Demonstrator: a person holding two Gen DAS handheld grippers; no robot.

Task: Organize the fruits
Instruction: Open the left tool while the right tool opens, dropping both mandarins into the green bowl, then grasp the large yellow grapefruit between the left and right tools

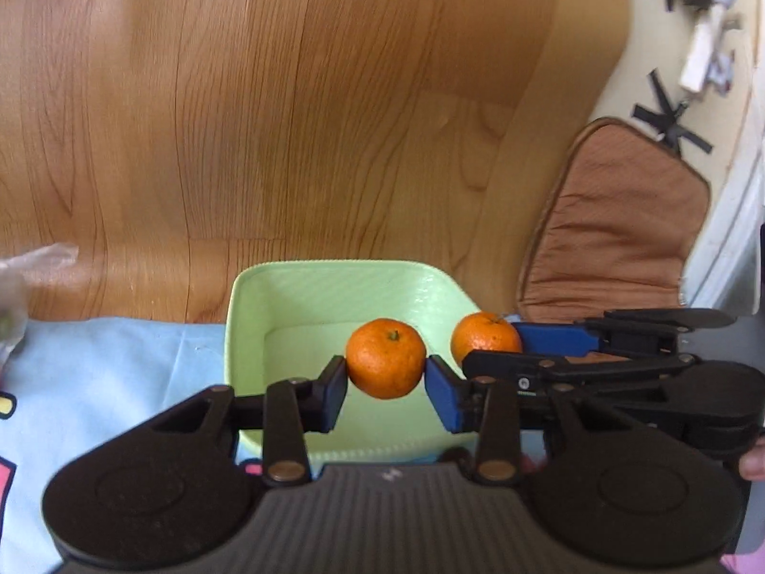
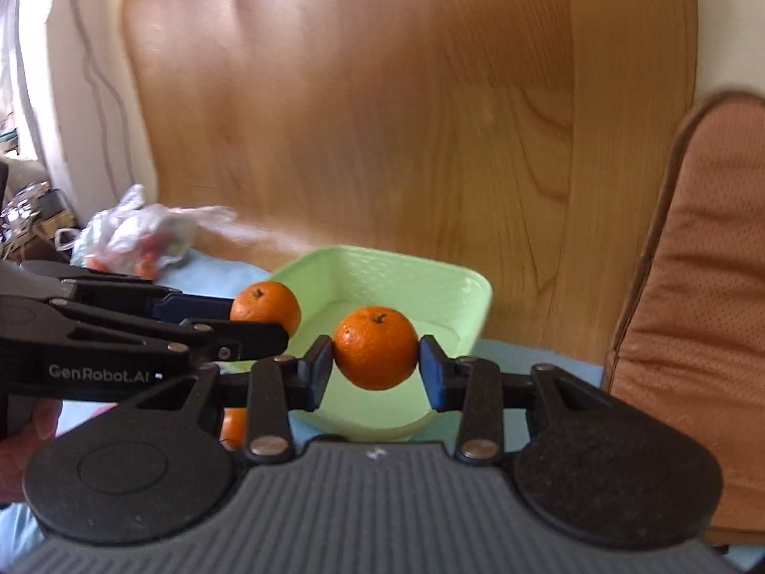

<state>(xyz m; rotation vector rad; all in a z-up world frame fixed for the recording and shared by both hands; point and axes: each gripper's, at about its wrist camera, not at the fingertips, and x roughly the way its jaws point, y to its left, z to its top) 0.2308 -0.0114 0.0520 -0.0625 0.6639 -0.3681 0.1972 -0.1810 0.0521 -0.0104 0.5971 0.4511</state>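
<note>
My left gripper (image 1: 386, 382) is shut on a tangerine (image 1: 385, 358) and holds it above the light green tray (image 1: 248, 315). My right gripper (image 2: 375, 367) is shut on a second tangerine (image 2: 375, 354), also above the green tray (image 2: 478, 306). In the left wrist view the right gripper (image 1: 507, 349) comes in from the right with its tangerine (image 1: 484, 337) at the tray's right edge. In the right wrist view the left gripper (image 2: 267, 323) comes in from the left with its tangerine (image 2: 266, 306) at the tray's left edge. A third tangerine (image 2: 234, 426) lies on the cloth, partly hidden.
The tray stands on a light blue cloth (image 1: 119, 373) against a wooden headboard (image 1: 287, 95). A clear plastic bag (image 2: 138, 239) with fruit lies at the left. A brown cushion (image 2: 693, 311) stands at the right.
</note>
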